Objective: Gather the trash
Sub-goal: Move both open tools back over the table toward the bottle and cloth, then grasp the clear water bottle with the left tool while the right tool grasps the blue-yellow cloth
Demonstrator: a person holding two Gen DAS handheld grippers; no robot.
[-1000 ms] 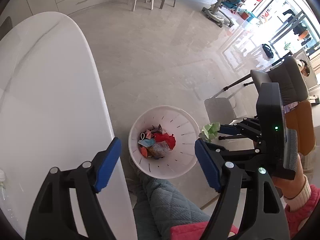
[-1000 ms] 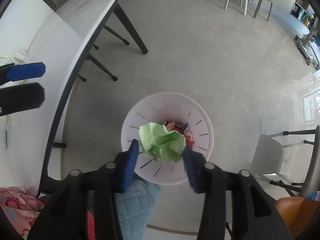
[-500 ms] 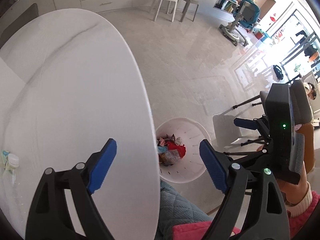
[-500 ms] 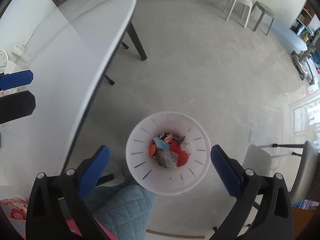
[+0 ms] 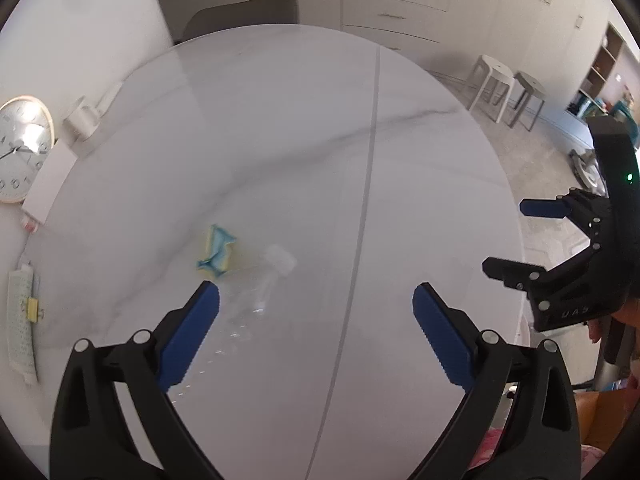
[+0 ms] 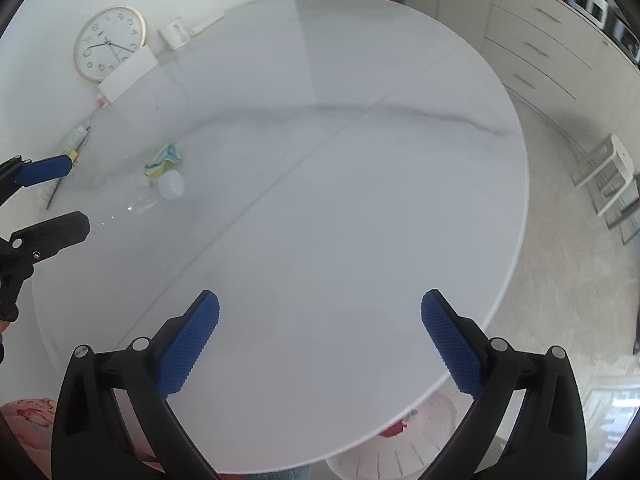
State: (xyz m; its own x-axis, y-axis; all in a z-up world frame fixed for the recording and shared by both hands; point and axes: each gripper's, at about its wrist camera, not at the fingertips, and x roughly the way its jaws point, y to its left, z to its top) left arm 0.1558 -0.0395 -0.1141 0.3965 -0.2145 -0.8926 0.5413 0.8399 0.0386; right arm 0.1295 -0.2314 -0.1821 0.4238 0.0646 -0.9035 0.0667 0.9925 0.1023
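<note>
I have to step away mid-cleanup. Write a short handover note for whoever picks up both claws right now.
Left claw: open, empty, above the white marble table.
Right claw: open, empty, over the table's near side.
Still on the table: a crumpled yellow-and-blue wrapper and, beside it, a clear plastic bottle with a white cap, lying down.
The white slotted trash bin sits on the floor below the table edge, already holding trash.
Left: bin the wrapper and the bottle.

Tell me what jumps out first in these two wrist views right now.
The big white marble-look table fills both views, with the left gripper and right gripper hovering open and empty above it. On its left part lie a crumpled yellow-and-blue wrapper and, beside it, a clear plastic bottle on its side. A round wall clock leans at the wall edge.
</note>
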